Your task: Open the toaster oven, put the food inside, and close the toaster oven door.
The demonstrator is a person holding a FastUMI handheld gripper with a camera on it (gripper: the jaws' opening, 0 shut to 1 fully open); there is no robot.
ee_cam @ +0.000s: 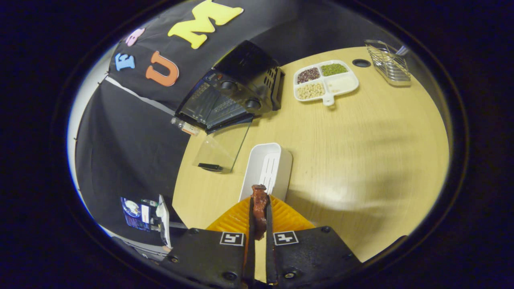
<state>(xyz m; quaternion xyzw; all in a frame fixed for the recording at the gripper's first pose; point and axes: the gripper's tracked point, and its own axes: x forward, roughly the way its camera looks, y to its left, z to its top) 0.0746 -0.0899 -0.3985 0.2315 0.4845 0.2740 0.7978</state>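
While jaws pinch food [259, 206] above white tray [261, 160], toaster oven [237, 90] door [221, 148] lies open (bare table [361, 160] beside)

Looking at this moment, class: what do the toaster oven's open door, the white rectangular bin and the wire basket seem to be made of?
The toaster oven's open door looks like clear glass: the table shows through it.
The white rectangular bin seems smooth matte plastic, with moulded slots.
The wire basket appears shiny metal, thin bright rods.
The gripper is shut on the reddish-brown food piece.

A divided plate [326, 82] of beans and grains sits near a wire rack [388, 62] on the wooden table [361, 160].
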